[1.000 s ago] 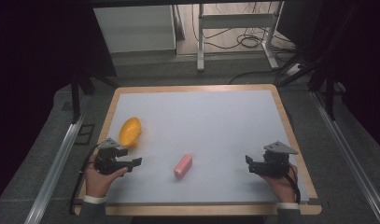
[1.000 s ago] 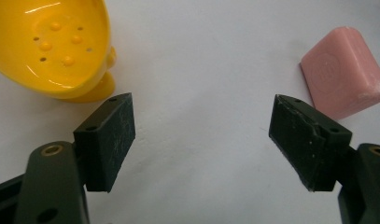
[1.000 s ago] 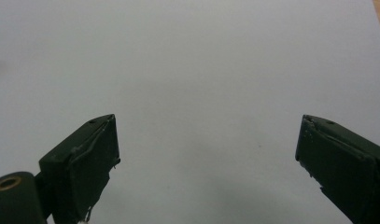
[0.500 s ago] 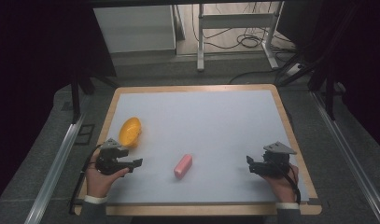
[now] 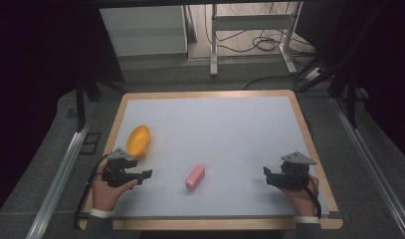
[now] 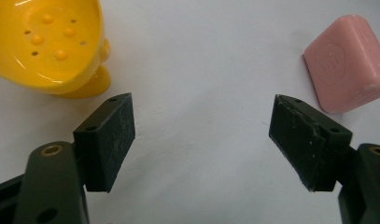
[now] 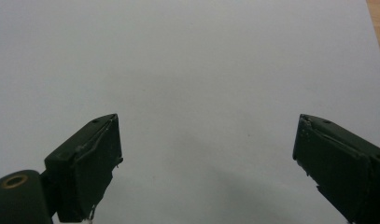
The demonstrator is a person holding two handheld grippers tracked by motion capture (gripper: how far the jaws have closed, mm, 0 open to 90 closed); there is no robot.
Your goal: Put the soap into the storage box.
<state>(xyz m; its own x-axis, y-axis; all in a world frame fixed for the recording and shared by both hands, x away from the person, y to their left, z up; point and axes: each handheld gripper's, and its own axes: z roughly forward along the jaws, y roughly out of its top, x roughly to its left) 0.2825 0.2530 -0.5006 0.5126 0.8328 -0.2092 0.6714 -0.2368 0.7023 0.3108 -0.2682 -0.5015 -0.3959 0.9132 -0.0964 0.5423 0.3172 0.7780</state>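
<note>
Lying flat, the pink rectangular soap bar [image 5: 195, 177] looks firm, light, slightly slick; grip its long sides. Left gripper [image 6: 201, 133] and right gripper [image 7: 208, 158] both gape empty.

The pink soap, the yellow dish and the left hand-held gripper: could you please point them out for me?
pink soap [image 5: 195, 177], high view, middle of its top face.
yellow dish [image 5: 138, 140], high view, inside of the bowl.
left hand-held gripper [image 6: 201, 135], left gripper view, midway between its open jaws.

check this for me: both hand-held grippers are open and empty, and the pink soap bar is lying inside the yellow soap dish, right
Not quite. The pink soap bar lies on the bare white table, apart from the yellow soap dish, as the high view shows. The left hand-held gripper and right hand-held gripper are open and empty.
</note>
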